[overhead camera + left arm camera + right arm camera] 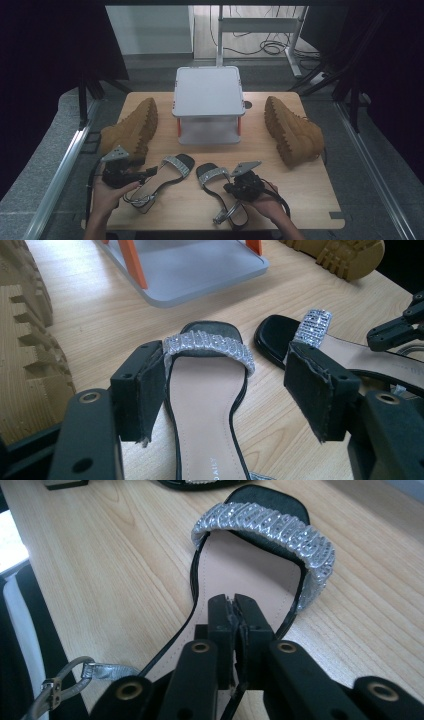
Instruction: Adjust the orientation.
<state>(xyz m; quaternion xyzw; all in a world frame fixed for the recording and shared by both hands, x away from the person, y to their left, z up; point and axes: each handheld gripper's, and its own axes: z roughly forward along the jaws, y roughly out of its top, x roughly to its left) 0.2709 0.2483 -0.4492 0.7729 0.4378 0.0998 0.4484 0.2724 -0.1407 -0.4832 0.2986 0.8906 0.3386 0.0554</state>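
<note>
Two black sandals with glittering silver toe straps lie toe-away on the wooden table (310,195). My left gripper (150,172) (225,385) is open, its jaws on either side of the left sandal (167,177) (205,405) behind the toe strap. The left pad sits close to the sandal's edge and the right pad stands apart from it. My right gripper (231,189) (234,605) is shut, hovering low over the insole of the right sandal (215,182) (250,565). A thin black strand shows under its pads; I cannot tell if it is pinched.
A grey two-level rack with orange legs (207,95) stands at the back centre. A tan boot (131,129) lies on its side at the left and another (292,131) at the right. Both hands come in over the table's front edge.
</note>
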